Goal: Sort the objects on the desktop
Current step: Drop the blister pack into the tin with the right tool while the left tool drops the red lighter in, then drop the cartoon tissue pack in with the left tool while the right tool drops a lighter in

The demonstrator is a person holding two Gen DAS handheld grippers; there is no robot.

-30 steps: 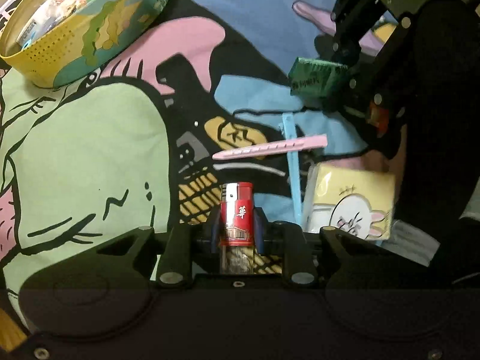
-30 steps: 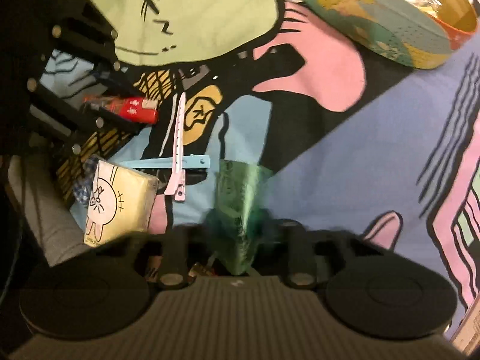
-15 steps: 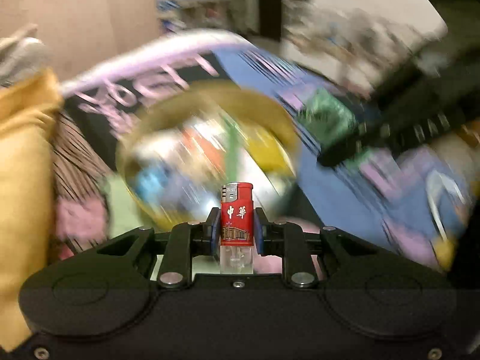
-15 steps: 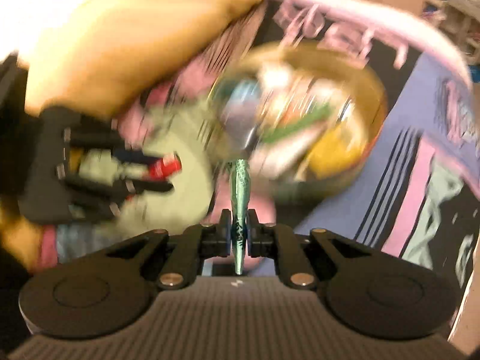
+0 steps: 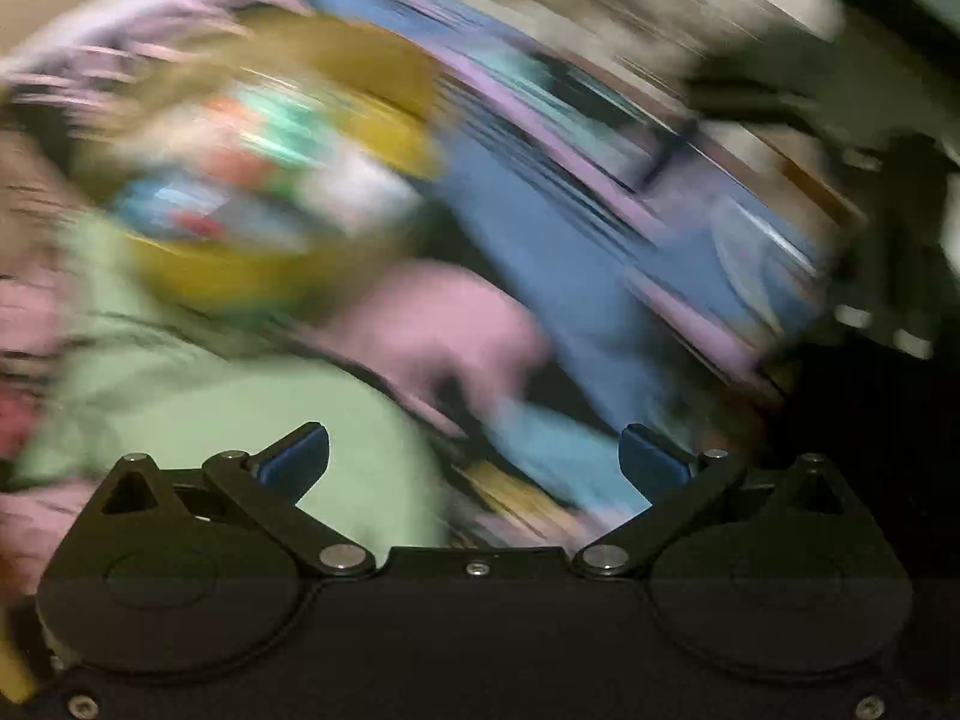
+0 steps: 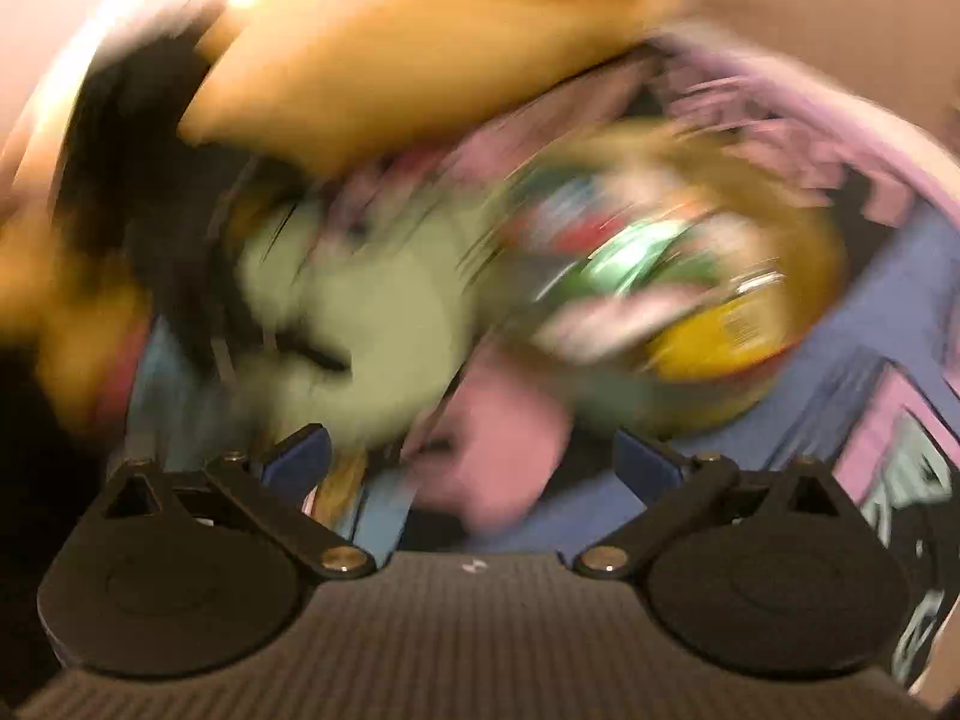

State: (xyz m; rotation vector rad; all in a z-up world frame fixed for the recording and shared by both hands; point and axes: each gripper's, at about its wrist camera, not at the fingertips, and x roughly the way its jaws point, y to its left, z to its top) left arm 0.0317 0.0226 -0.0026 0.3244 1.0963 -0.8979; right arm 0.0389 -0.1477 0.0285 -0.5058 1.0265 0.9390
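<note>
From the left wrist view, our left gripper (image 5: 474, 450) has its jaws opening wide with nothing between the blue pads (image 5: 294, 459). We read this as a release made so that a carried piece could fall into the round yellow basket (image 5: 372, 60), which lies up and to the left on the patterned cloth (image 5: 198, 420). Heavy blur hides what the basket holds beyond patches of red, white and teal.

From the right wrist view, our right gripper (image 6: 474, 456) is likewise opening, jaws spread and bare. The basket (image 6: 798, 252) sits ahead to the right, crowded with things: something green and something yellow with print show, the rest too smeared to name.
</note>
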